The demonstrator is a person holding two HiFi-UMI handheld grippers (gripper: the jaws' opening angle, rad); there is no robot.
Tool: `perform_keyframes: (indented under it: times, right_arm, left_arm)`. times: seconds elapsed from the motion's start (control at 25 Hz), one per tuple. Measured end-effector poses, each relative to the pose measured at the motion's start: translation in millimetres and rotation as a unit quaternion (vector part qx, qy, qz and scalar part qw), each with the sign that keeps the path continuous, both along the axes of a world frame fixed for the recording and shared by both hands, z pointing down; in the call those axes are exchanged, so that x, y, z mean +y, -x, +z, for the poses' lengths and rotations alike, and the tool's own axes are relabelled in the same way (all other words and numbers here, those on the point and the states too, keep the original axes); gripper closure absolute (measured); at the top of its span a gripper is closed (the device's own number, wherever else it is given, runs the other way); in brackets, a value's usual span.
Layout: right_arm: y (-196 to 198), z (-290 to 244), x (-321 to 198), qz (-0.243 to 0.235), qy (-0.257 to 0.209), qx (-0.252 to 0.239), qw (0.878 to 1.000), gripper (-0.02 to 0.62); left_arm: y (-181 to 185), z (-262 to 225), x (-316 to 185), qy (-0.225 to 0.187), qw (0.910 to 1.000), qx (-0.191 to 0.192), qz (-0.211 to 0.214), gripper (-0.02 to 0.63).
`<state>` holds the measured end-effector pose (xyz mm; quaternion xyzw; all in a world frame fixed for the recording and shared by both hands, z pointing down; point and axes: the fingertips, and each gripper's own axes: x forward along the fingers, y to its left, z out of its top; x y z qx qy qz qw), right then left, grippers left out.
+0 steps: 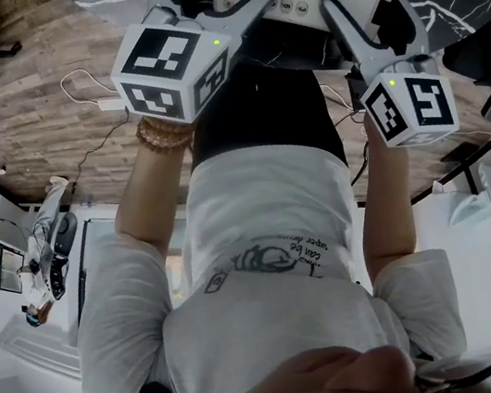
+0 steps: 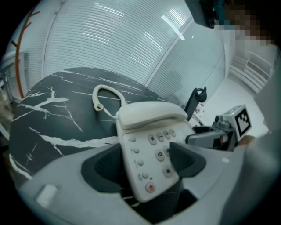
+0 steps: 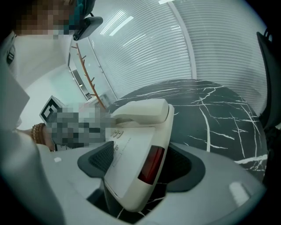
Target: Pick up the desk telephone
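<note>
A cream desk telephone (image 2: 139, 151) shows over a black marble tabletop (image 2: 52, 118). The left gripper (image 2: 145, 161) and right gripper (image 3: 141, 161) each clamp it, jaws wide.

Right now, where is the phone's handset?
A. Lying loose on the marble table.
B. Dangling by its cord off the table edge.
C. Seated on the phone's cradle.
C: both gripper views show the handset lying across the top of the desk telephone, in its cradle.
</note>
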<state>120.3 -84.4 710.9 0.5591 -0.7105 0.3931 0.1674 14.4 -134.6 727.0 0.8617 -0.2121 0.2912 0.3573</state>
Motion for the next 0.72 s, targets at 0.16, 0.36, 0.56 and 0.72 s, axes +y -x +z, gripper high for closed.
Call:
perform_keyframes:
  times: [0.16, 0.36, 0.56, 0.72]
  right_arm:
    - [-1, -8, -1, 0.007, -0.001, -0.005, 1.000, 0.227]
    - [-1, -25, -6, 0.013, -0.008, -0.013, 1.000, 0.227]
    - [2, -59, -18, 0.012, -0.027, -0.016, 0.999, 0.227]
    - [1, -93, -27, 0.010, -0.046, -0.014, 0.999, 0.227]
  left_arm:
    - [-1, -10, -2, -0.006, 1.0000, -0.004, 0.001, 0.255]
    - [-2, -30, -9, -0.014, 0.9999, -0.006, 0.000, 0.255]
    - [1, -65, -20, -0.034, 0.9994, -0.005, -0.009, 0.253]
    - [0, -100, -31, -0.051, 0.9985, 0.004, -0.021, 0.253]
